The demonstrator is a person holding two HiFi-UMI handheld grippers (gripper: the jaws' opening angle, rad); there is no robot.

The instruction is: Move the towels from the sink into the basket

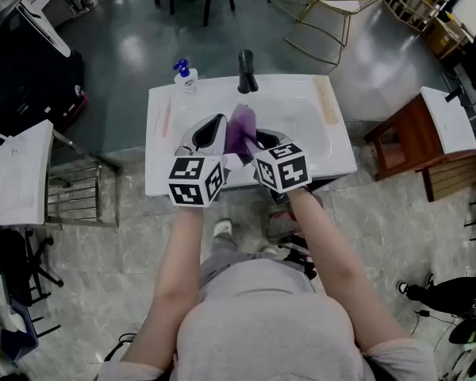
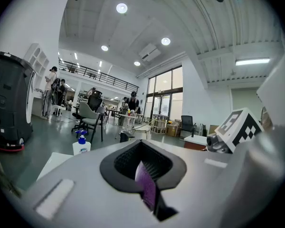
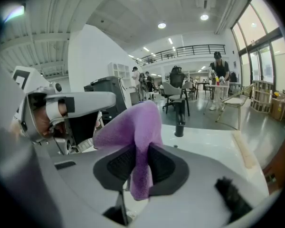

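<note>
Both tools were held close together above the white sink [image 1: 335, 144], with one purple towel [image 1: 240, 128] caught between them and lifted clear of the basin. In its own view, the left tool [image 2: 145, 164] had its dark jaws closed on a thin edge of the purple cloth, which showed as a narrow strip running down the gap between the pads. The right tool [image 3: 137, 164] was clamped on a thicker fold. The towel bulged up over its jaws in a rounded hump, and a short tail hung below them. From the head view, the cloth stood upright between the two tools, just in front of the black faucet [image 1: 247, 71]. A soap bottle with a blue pump [image 1: 186, 76] stood at the sink's back left corner. A wire rack [image 1: 78, 197] stood on the floor to the left of the sink, well apart from the towel. The person's forearms reached forward from the bottom of the view, one to each tool.
</note>
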